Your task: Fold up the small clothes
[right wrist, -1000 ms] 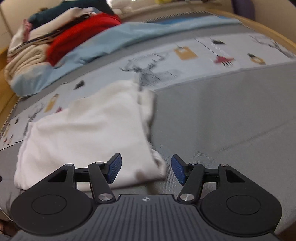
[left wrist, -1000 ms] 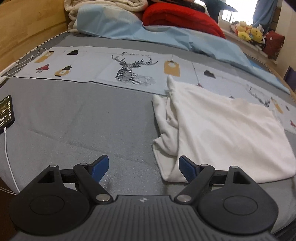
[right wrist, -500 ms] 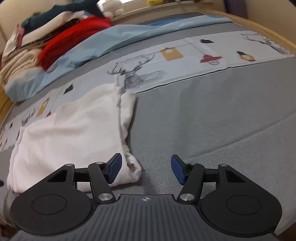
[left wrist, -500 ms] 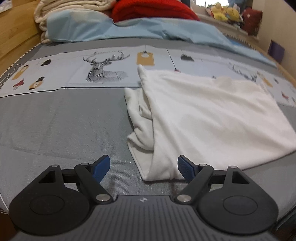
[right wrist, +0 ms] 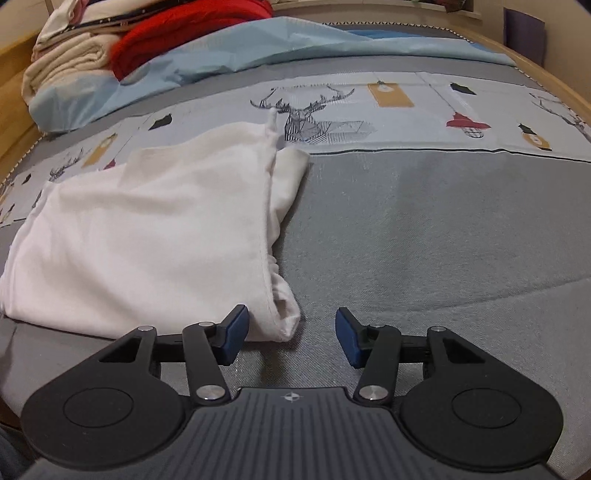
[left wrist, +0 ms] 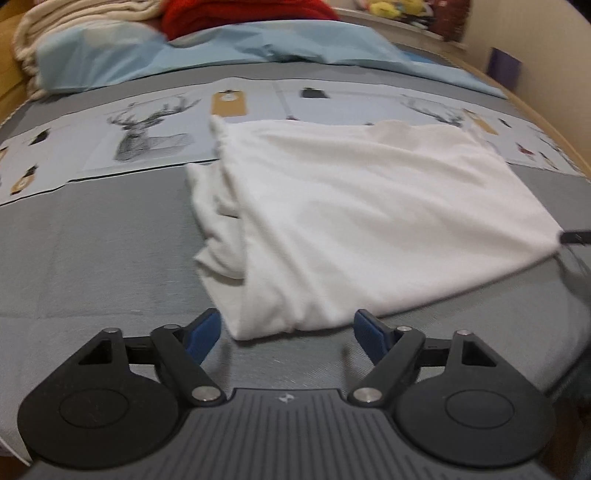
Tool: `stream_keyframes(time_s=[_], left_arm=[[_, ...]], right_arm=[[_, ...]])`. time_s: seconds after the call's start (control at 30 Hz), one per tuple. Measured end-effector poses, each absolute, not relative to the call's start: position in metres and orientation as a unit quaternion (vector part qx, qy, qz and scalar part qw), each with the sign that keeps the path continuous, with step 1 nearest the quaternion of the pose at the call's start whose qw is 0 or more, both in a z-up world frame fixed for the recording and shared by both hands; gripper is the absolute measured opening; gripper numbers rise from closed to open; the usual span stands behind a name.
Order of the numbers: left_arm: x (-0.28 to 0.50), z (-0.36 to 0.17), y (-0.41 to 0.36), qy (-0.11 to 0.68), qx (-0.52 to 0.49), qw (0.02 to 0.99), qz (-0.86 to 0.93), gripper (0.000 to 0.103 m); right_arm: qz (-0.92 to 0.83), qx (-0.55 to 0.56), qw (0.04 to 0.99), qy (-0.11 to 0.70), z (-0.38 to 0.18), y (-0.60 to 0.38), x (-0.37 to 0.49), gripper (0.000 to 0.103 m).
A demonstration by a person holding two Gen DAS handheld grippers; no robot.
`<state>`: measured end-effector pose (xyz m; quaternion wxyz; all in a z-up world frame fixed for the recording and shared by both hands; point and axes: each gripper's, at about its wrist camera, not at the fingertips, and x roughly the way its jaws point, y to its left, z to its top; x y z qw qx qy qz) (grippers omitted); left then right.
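A white garment (left wrist: 362, 221) lies folded on the grey bed cover, with bunched layers along its left side in the left wrist view. My left gripper (left wrist: 287, 334) is open, its near-left corner lying just ahead between the blue pads. In the right wrist view the garment (right wrist: 147, 236) fills the left half. My right gripper (right wrist: 291, 338) is open, with the garment's near-right corner just ahead of its left pad (right wrist: 234, 332). The tip of the right gripper shows at the garment's right corner in the left wrist view (left wrist: 576, 237).
The bed has a grey cover (right wrist: 424, 240) with a printed deer band (right wrist: 321, 118) behind the garment. A light blue sheet (left wrist: 221, 51), a red blanket (right wrist: 184, 33) and cream bedding (right wrist: 62, 70) are piled at the head. A wooden bed frame edges the right side (left wrist: 546, 122).
Both grippers have moved in toward the garment's near corners. The left view swung right so the garment is now centred. The phone and cable have left the view. Both stay open.
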<state>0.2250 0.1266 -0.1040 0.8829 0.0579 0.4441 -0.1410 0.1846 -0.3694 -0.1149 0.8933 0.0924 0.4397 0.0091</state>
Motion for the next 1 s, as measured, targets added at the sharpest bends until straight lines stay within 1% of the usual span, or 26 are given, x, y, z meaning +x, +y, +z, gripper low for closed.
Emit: stream_keyframes(time_s=[0.03,0.07,0.1,0.13,0.23,0.33,0.5,0.57,0.6,0.63,0.67,0.7,0.73,0.77,0.8,0.83,0.93,1.0], left_arm=[[0.223,-0.104,0.125,0.441,0.06,0.883,-0.149,0.072],[0.221,-0.104,0.125,0.439,0.063,0.883,-0.157,0.07],[0.22,-0.105,0.124,0.437,0.065,0.882,-0.162,0.067],[0.219,-0.105,0.123,0.436,0.068,0.882,-0.164,0.061],[0.221,-0.108,0.124,0.441,0.071,0.879,-0.163,0.055],[0.227,-0.109,0.134,0.445,0.061,0.882,-0.14,0.055],[0.239,-0.103,0.153,0.444,-0.002,0.887,-0.129,0.057],[0.244,-0.107,0.15,0.453,-0.001,0.881,-0.133,0.057],[0.246,-0.109,0.147,0.458,0.006,0.879,-0.133,0.057],[0.247,-0.112,0.143,0.461,0.017,0.877,-0.133,0.055],[0.247,-0.115,0.139,0.463,0.031,0.876,-0.133,0.051],[0.247,-0.116,0.135,0.463,0.041,0.875,-0.133,0.03],[0.247,-0.117,0.131,0.461,0.051,0.876,-0.134,0.007],[0.246,-0.115,0.13,0.454,0.059,0.88,-0.126,0.004],[0.243,-0.114,0.13,0.446,0.059,0.885,-0.121,0.004],[0.239,-0.109,0.131,0.436,0.054,0.89,-0.119,0.003],[0.223,-0.092,0.145,0.41,0.02,0.906,-0.103,0.003],[0.227,-0.101,0.158,0.447,0.007,0.891,-0.084,0.003]], right_arm=[[0.011,0.092,0.893,0.44,-0.115,-0.368,0.186,0.054],[0.012,0.091,0.893,0.441,-0.116,-0.366,0.187,0.053],[0.012,0.09,0.893,0.441,-0.116,-0.364,0.187,0.053],[0.01,0.088,0.892,0.444,-0.117,-0.363,0.188,0.053],[0.008,0.085,0.888,0.451,-0.119,-0.361,0.189,0.053],[0.007,0.087,0.888,0.452,-0.12,-0.361,0.19,0.053],[0.013,0.099,0.885,0.454,-0.121,-0.36,0.194,0.054],[0.021,0.104,0.885,0.454,-0.121,-0.357,0.195,0.055],[0.024,0.108,0.885,0.453,-0.122,-0.356,0.197,0.057],[0.022,0.112,0.884,0.453,-0.122,-0.354,0.198,0.057],[0.02,0.116,0.883,0.454,-0.122,-0.354,0.199,0.057],[0.017,0.12,0.882,0.455,-0.122,-0.354,0.2,0.056],[0.015,0.122,0.881,0.456,-0.123,-0.353,0.201,0.053],[0.014,0.119,0.881,0.458,-0.123,-0.353,0.201,0.041],[0.013,0.113,0.881,0.46,-0.124,-0.352,0.202,0.025],[0.012,0.106,0.88,0.462,-0.125,-0.351,0.202,0.019],[0.016,0.089,0.882,0.463,-0.125,-0.349,0.198,0.014],[0.013,0.084,0.882,0.463,-0.126,-0.351,0.197,0.013]])
